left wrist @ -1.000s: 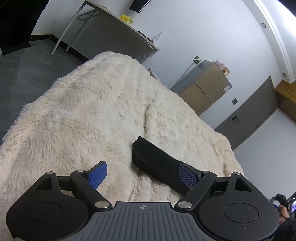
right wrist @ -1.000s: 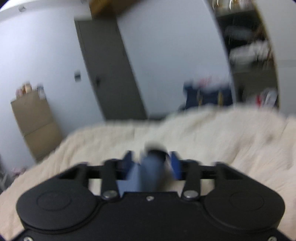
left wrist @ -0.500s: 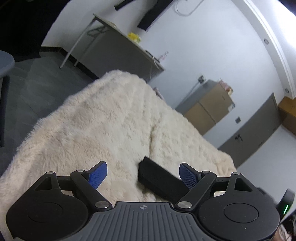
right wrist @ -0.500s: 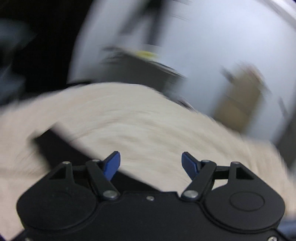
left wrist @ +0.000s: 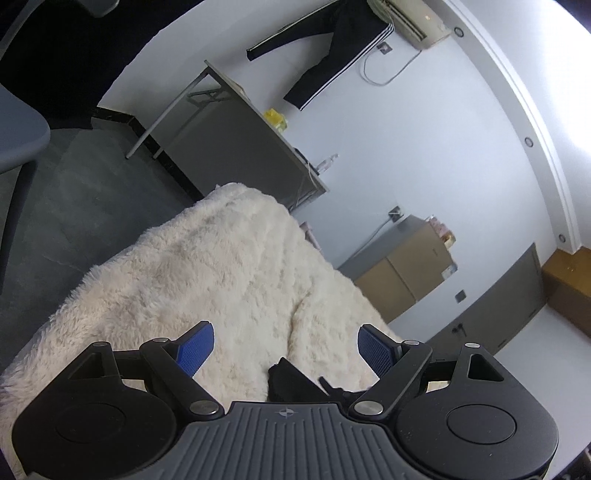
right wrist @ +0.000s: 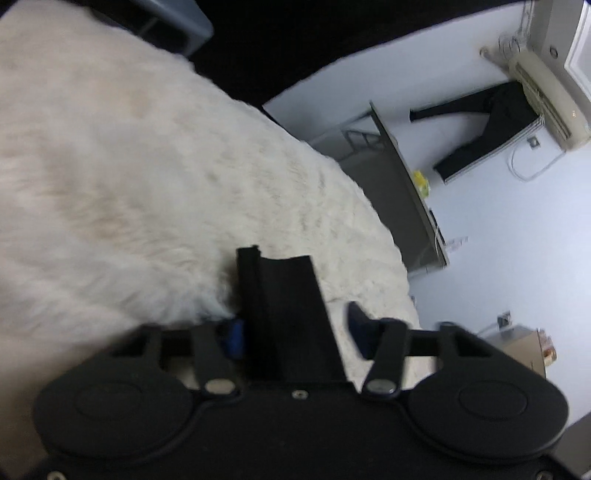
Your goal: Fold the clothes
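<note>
One folded black garment (right wrist: 286, 314) lies on one cream shaggy blanket (right wrist: 110, 177), which covers the whole work surface. In the right wrist view the garment forms a narrow, flat rectangular bundle running straight out between the two fingers of the right gripper (right wrist: 295, 334). The left blue pad (right wrist: 233, 338) sits against the garment's left edge; the right pad stands just clear of its right edge, with a strip of blanket visible between them. The jaws have just been closing around the garment, but the pads do not yet clamp it from both sides.

In the left wrist view the left gripper (left wrist: 286, 343) has its two blue pads spread wide apart, with nothing between them except blanket. Only one dark corner of the garment (left wrist: 291, 380) shows here, just above the gripper body and nearer the right finger. It touches neither pad.

Background items, counted:
- One grey table (left wrist: 243, 140) against the white wall, carrying one yellow object (left wrist: 275, 118) and one small clear bottle (left wrist: 328, 162).
- One pair of black trousers (left wrist: 332, 48) with white side stripes, hanging on the wall.
- One air-conditioner unit (left wrist: 410, 18) mounted above the trousers.
- One cardboard-coloured cabinet (left wrist: 406, 269) beyond the blanket's far edge.
- One grey door (left wrist: 491, 314) to its right.
</note>
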Demonstrator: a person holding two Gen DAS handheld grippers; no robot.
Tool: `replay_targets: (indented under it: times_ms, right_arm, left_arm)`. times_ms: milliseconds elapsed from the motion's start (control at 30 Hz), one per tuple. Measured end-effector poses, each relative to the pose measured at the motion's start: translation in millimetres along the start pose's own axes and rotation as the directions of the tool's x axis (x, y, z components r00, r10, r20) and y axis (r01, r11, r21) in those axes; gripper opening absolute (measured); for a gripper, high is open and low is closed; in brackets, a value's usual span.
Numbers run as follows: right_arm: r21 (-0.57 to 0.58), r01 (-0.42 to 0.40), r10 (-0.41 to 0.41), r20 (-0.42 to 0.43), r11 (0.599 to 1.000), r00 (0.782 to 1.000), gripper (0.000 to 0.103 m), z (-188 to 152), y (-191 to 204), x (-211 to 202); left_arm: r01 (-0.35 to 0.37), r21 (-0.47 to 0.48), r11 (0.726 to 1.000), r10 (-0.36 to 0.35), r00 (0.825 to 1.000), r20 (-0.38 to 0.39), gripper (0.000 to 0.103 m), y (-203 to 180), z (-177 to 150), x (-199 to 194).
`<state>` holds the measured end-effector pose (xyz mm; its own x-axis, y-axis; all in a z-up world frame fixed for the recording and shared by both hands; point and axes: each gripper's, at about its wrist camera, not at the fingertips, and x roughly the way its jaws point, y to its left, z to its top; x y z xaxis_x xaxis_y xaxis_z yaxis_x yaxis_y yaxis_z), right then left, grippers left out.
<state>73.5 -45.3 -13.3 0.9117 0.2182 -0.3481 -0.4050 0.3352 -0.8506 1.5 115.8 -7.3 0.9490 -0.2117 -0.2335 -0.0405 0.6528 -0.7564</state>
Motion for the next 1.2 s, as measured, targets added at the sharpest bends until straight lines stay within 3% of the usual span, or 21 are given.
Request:
replay_targets:
  times_ms: [67,133,167,200,333,433,567,700,767,833,867,900,933,1000,1033,1100,1200]
  right_arm:
    - [-0.039,0.033,-0.033,0.001,0.999,0.999,0.030,-2.2,-3.0,1.8]
    - [-0.057,0.005,-0.008,-0.047,0.998,0.999,0.027,-8.9,-2.1,15.3]
    - [-0.053,-0.005,0.001,-0.063,0.999,0.998,0.020,-11.1,-1.4,22.5]
    - [-0.036,-0.017,0.015,-0.076,0.999,0.997,0.004,-11.2,-2.1,28.3]
    - [0.079,-0.070,0.076,-0.080,0.994,0.994,0.003,2.9,-13.7,38.5]
    - [0.155,-0.035,0.039,-0.020,0.987,0.999,0.002,17.8,-32.9,23.3]
    - [0.243,0.004,-0.038,0.135,0.970,0.990,0.002,59.7,-62.7,-13.2]
    - [0.279,-0.060,-0.004,0.224,0.958,0.975,0.004,96.1,-55.2,-28.0]
    - [0.261,-0.113,0.051,0.233,0.959,0.971,0.016,102.1,-37.9,-37.4]
    - [0.251,-0.244,0.178,0.259,0.937,0.949,0.052,108.0,-17.5,-38.2]
    - [0.274,-0.309,0.228,0.290,0.911,0.929,0.055,106.6,-17.1,-40.2]
    - [0.335,-0.390,0.273,0.346,0.858,0.898,0.056,101.4,-23.6,-45.8]
    - [0.398,-0.451,0.290,0.402,0.799,0.869,0.064,94.4,-34.2,-51.4]
    - [0.493,-0.536,0.293,0.487,0.686,0.823,0.073,75.9,-60.4,-56.0]
    - [0.547,-0.529,0.265,0.489,0.649,0.831,0.073,61.8,-77.1,-55.5]
    - [0.656,-0.422,0.168,0.415,0.625,0.894,0.073,29.7,-103.3,-52.8]
    - [0.790,-0.181,0.020,0.209,0.586,0.978,0.074,-28.5,-121.8,-50.1]
  left_arm:
    - [0.005,-0.008,1.000,-0.005,1.000,0.006,0.081,0.7,1.0,-1.7]
    - [0.011,-0.017,1.000,-0.011,1.000,0.010,0.081,1.3,2.0,-1.9]
    - [0.012,-0.020,1.000,-0.012,1.000,0.008,0.081,1.6,2.2,-1.6]
    - [0.011,-0.019,1.000,-0.011,1.000,0.002,0.081,1.7,2.0,-1.1]
    - [0.017,-0.019,1.000,-0.017,0.999,0.036,0.081,1.4,3.8,-8.5]
    - [0.016,-0.033,0.999,-0.013,0.995,0.099,0.081,4.5,7.1,-19.0]
    - [0.018,-0.061,0.998,-0.005,0.978,0.209,0.081,11.8,14.5,-37.6]
    - [0.003,-0.095,0.995,0.028,0.944,0.329,0.081,26.2,24.7,-65.0]
    - [-0.007,-0.118,0.993,0.050,0.927,0.372,0.081,33.6,28.2,-76.7]
    - [-0.011,-0.139,0.990,0.065,0.917,0.393,0.081,38.6,29.3,-83.5]
    - [-0.010,-0.146,0.989,0.068,0.914,0.399,0.081,40.0,29.2,-85.2]
    - [-0.005,-0.158,0.987,0.069,0.913,0.402,0.081,41.5,29.0,-86.9]
    - [-0.005,-0.160,0.987,0.069,0.915,0.397,0.082,41.3,28.8,-87.2]
    - [-0.019,-0.142,0.990,0.073,0.921,0.383,0.082,37.7,29.2,-85.5]
    - [-0.024,-0.133,0.991,0.072,0.925,0.374,0.083,35.8,29.8,-83.9]
    - [-0.034,-0.110,0.993,0.070,0.936,0.344,0.084,31.7,30.6,-77.6]
    - [-0.053,-0.077,0.996,0.074,0.950,0.305,0.085,26.4,30.2,-68.7]
